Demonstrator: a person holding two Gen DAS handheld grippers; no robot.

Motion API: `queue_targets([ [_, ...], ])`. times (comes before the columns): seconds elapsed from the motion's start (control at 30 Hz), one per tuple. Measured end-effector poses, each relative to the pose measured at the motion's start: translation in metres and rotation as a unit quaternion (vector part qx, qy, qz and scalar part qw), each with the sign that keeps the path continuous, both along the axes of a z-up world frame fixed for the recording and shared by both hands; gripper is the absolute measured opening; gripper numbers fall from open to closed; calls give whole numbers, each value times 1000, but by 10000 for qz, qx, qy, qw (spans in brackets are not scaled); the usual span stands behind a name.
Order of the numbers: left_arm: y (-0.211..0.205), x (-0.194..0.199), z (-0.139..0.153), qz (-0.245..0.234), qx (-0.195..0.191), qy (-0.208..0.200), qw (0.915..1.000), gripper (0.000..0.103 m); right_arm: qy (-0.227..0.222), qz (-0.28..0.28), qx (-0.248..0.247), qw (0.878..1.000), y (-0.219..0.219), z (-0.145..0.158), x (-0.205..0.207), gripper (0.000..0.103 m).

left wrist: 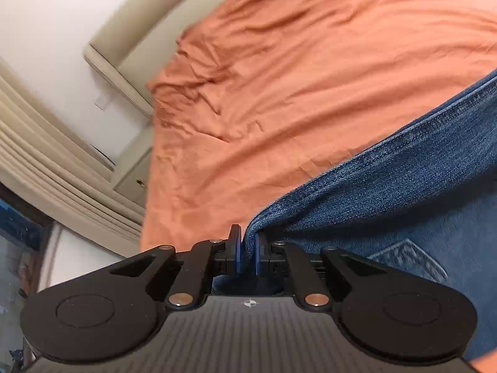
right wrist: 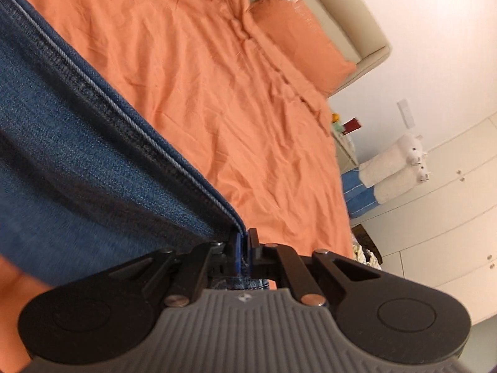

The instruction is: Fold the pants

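Blue denim pants (left wrist: 403, 192) stretch taut between my two grippers above an orange bed sheet (left wrist: 295, 77). My left gripper (left wrist: 247, 242) is shut on a corner of the pants, with denim bunched between its blue pads. A back pocket (left wrist: 410, 258) shows just right of it. In the right wrist view the pants (right wrist: 77, 161) run off to the upper left, their seamed edge leading straight into my right gripper (right wrist: 243, 239), which is shut on that edge. Both grippers point down at a slant toward the bed.
An orange pillow (right wrist: 298, 34) lies at the head of the bed against a beige headboard (right wrist: 348, 9). Right of the bed stand a cluttered bedside stand (right wrist: 344, 130), folded towels (right wrist: 388, 168) and white cupboards (right wrist: 450, 217). A beige nightstand (left wrist: 130, 174) and curtains (left wrist: 46, 155) are left.
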State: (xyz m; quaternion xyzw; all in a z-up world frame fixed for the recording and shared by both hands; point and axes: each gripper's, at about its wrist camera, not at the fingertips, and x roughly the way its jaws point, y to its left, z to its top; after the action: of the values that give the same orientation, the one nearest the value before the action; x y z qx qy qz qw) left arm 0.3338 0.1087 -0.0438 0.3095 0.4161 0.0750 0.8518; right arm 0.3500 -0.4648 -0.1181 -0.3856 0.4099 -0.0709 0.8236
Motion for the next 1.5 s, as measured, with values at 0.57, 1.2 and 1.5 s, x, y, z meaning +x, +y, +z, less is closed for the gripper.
queue_targets([
  [0.57,6,62,-116,-34,-37,876,9961,10,1202,129,-97,9926,2,-127,115,0],
  [1.2,-30,-3,-31,-124,-1317,-48,9912,75,-535,-2186,3029,9261,-92,-9,18,45],
  [1.5,-46,-12,-77,132,-1018,344,9941,66,-813,-3547,5608,7437,-151,-63,-65,35],
])
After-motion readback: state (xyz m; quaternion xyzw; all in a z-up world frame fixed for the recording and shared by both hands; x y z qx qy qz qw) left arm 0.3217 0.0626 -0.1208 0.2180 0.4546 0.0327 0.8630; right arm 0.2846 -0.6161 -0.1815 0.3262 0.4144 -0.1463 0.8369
